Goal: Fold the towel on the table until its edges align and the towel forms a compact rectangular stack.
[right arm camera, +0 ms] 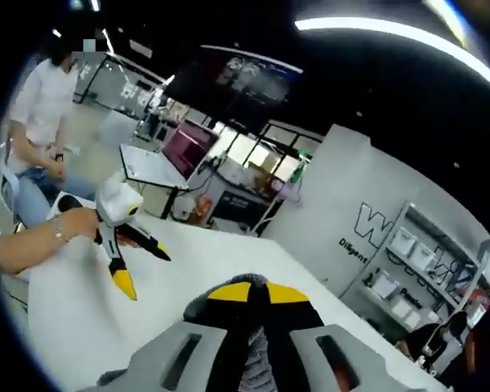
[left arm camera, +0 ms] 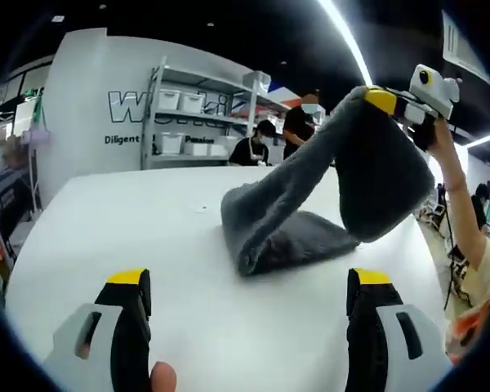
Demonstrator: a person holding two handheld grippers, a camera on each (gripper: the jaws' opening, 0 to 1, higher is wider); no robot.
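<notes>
A dark grey towel (left arm camera: 310,196) lies partly on the white table (left arm camera: 131,229), its lower part folded flat. One end of it rises up to the right. My right gripper (left arm camera: 384,100) is shut on that raised end, high above the table. In the right gripper view its yellow-tipped jaws (right arm camera: 249,294) press together with grey towel (right arm camera: 257,363) pinched between them. My left gripper (left arm camera: 249,282) is open and holds nothing, low over the table in front of the towel. It also appears at the left of the right gripper view (right arm camera: 145,273), held by a hand.
Beyond the table's far edge stand metal shelves (left arm camera: 192,114) with white bins and a white wall with lettering. People (left arm camera: 253,147) stand behind the table. A seated person (right arm camera: 41,139) and a small table (right arm camera: 151,167) are to the side.
</notes>
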